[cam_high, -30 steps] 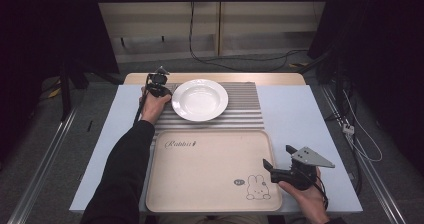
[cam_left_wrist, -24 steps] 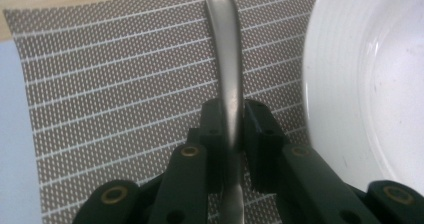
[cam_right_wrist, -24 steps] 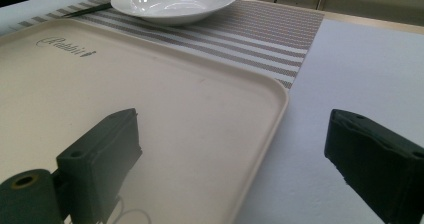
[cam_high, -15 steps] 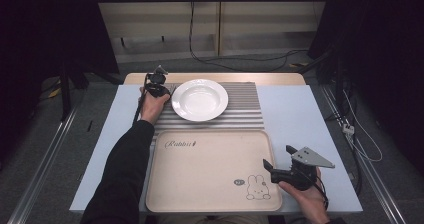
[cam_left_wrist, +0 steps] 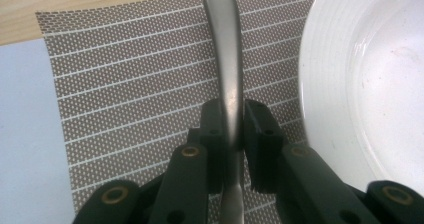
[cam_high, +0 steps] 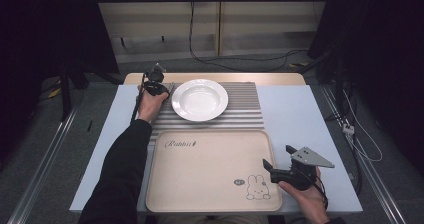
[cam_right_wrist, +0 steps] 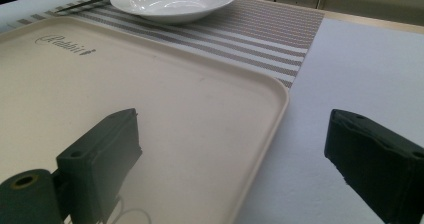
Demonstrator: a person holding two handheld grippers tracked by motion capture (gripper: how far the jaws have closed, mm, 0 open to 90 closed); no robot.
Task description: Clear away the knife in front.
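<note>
— Left gripper [cam_left_wrist: 232,124] clenched on a slim metal handle [cam_left_wrist: 225,49], pads pressing both flanks. Some piece of cutlery; working end hidden behind the jaws, so no telling which kind.

— Anything different from a second ago?

— Nothing worth noting. Same pinch, same width, same spot near the far left corner of the placemat [cam_high: 245,109], just left of the plate [cam_high: 200,100]. Handle flat on the weave, not raised.

— Meaning for the job?

— Grasp settled, by the look of it, and lift not yet begun. Likely next: up off the mat and across, perhaps toward the tray [cam_high: 210,169]. Only a guess, though.

— And the handle itself?

— Brushed steel, dull grey, smooth. Narrow at the pads, widening to a rounded tip, gently bowed along its length. Slippery stuff, probably; worth a firm squeeze.

— Around it?

— Placemat of coarse woven mesh, grey-brown with thin white stripes. Plate of glossy white ceramic, round, deep in the middle, broad rim with faint rings. Close to the handle yet apart from it.

— Farther out?

— Tray along the near edge of the surface [cam_high: 295,109]: matte beige plastic, rounded corners, low raised lip, script lettering and a small printed rabbit. Bare otherwise. Surface pale blue-grey and smooth, with a wooden strip [cam_high: 215,77] at its far edge.

— Other hand?

— Right gripper [cam_high: 279,157] spread wide at the near right corner of the tray, straddling its right edge, pinching nothing. Idle, as before.
</note>
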